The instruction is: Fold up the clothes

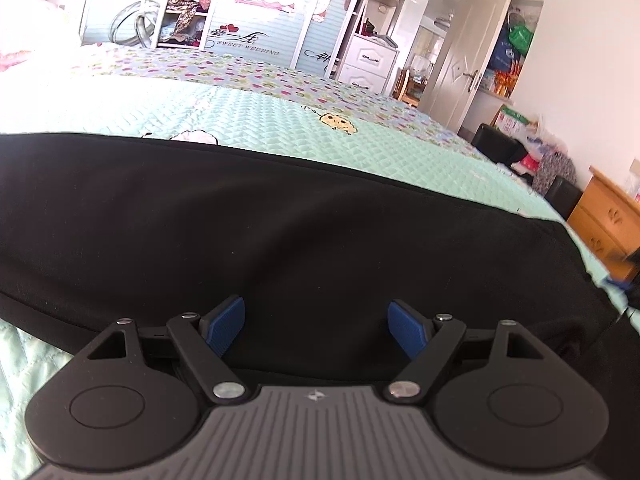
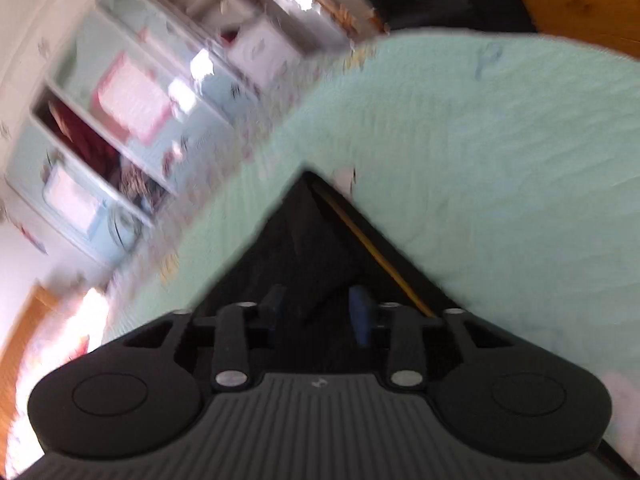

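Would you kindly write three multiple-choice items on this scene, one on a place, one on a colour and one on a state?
1. Where does the black garment lie?
A. on the quilted bedspread
B. in an open drawer
C. on a wooden floor

2. What colour are the pads of the left gripper?
A. red
B. blue
C. white

3. How do the jaws of the left gripper stand?
A. clamped on a hanger
B. shut with pads touching
C. apart, above the garment, with no cloth pinched

Answers:
1 A: the mint-green bedspread shows beyond and beside the dark cloth.
2 B: both ribbed pads are blue in the left wrist view.
3 C: a wide gap shows between the pads, with flat cloth behind it.
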